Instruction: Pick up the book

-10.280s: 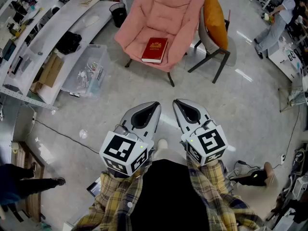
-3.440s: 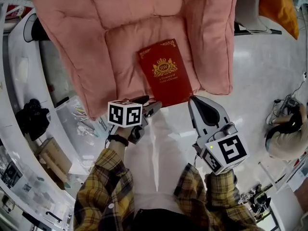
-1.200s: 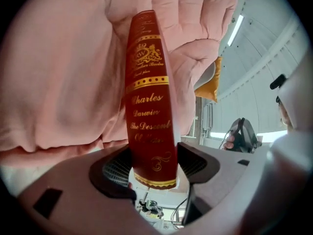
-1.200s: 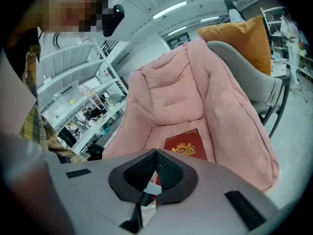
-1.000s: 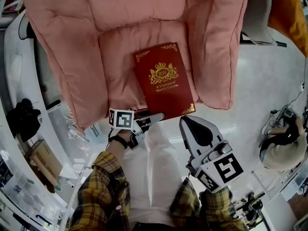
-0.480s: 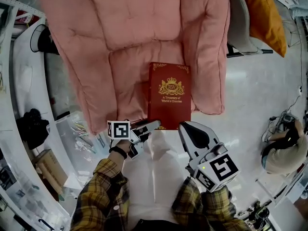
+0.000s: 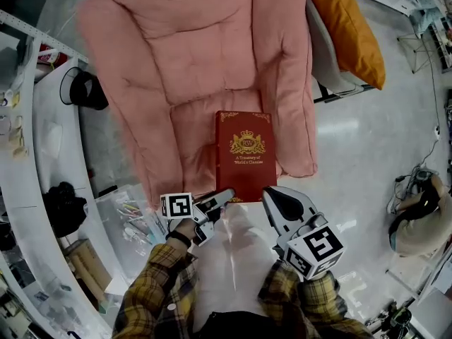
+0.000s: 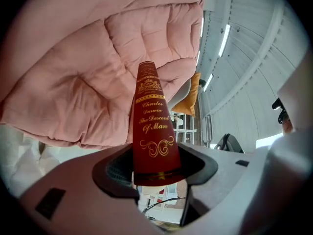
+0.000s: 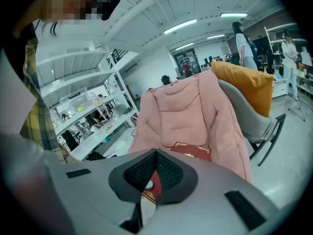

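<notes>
The red book [image 7: 246, 154] with gold print hangs over the seat of the pink armchair [image 7: 212, 48]. My left gripper [image 7: 224, 195] grips its near left corner. In the left gripper view the gold-lettered spine [image 8: 151, 131] runs away from me between the jaws of that gripper [image 8: 156, 173], which have just been closing on it. I cannot tell whether the book's far end still touches the seat. My right gripper [image 7: 272, 193] hovers just right of the book's near edge with its jaws together and nothing between them. In the right gripper view the book [image 9: 191, 152] shows beyond that gripper [image 9: 155, 170].
A grey chair with an orange cushion [image 7: 346, 34] stands right of the armchair. A clear plastic bin [image 7: 131, 214] and white shelving [image 7: 42, 140] lie to the left. A black waste bin [image 7: 85, 90] sits by the shelf. A person [image 7: 417, 217] crouches at far right.
Both grippers have risen, and the book's near end has come up with the left one. The book has swung from tilted to straight.
</notes>
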The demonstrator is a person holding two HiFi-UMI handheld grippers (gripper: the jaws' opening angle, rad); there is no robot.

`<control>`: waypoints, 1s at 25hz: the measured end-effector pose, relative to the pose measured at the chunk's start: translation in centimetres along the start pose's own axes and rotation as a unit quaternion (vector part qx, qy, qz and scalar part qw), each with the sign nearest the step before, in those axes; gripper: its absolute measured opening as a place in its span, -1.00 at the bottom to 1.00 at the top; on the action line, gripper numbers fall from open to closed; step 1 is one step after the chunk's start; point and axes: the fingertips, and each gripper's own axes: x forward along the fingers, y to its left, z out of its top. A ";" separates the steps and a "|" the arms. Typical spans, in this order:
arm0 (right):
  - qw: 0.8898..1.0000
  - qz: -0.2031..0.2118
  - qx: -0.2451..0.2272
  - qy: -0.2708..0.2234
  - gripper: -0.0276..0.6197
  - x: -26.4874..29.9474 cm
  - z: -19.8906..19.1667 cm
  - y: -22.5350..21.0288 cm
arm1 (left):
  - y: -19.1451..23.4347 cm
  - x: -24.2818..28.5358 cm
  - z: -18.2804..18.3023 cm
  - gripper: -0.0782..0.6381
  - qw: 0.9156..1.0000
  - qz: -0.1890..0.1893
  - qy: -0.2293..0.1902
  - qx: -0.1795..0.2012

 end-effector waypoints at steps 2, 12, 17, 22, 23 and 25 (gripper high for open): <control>1.000 -0.002 -0.004 -0.007 -0.87 -0.9 1.2 0.4 | -1.6 -0.6 0.1 -0.07 1.000 -0.002 -0.009 -0.002; 0.998 -0.003 -0.046 -0.044 -0.87 -5.3 7.0 2.6 | -13.1 -4.4 2.8 -0.07 0.997 -0.050 -0.044 0.026; 0.996 -0.005 -0.067 -0.062 -0.87 -7.4 9.1 4.1 | -18.4 -6.8 4.5 -0.07 0.995 -0.057 -0.068 0.047; 0.995 -0.007 -0.063 -0.080 -0.87 -9.5 10.1 5.0 | -22.3 -9.2 5.3 -0.07 0.991 -0.070 -0.101 0.049; 0.995 -0.009 -0.062 -0.083 -0.87 -10.0 10.2 5.0 | -23.1 -9.6 5.4 -0.07 0.990 -0.072 -0.107 0.051; 0.994 -0.011 -0.065 -0.086 -0.87 -10.8 10.4 5.1 | -24.9 -10.5 5.6 -0.07 0.988 -0.077 -0.120 0.059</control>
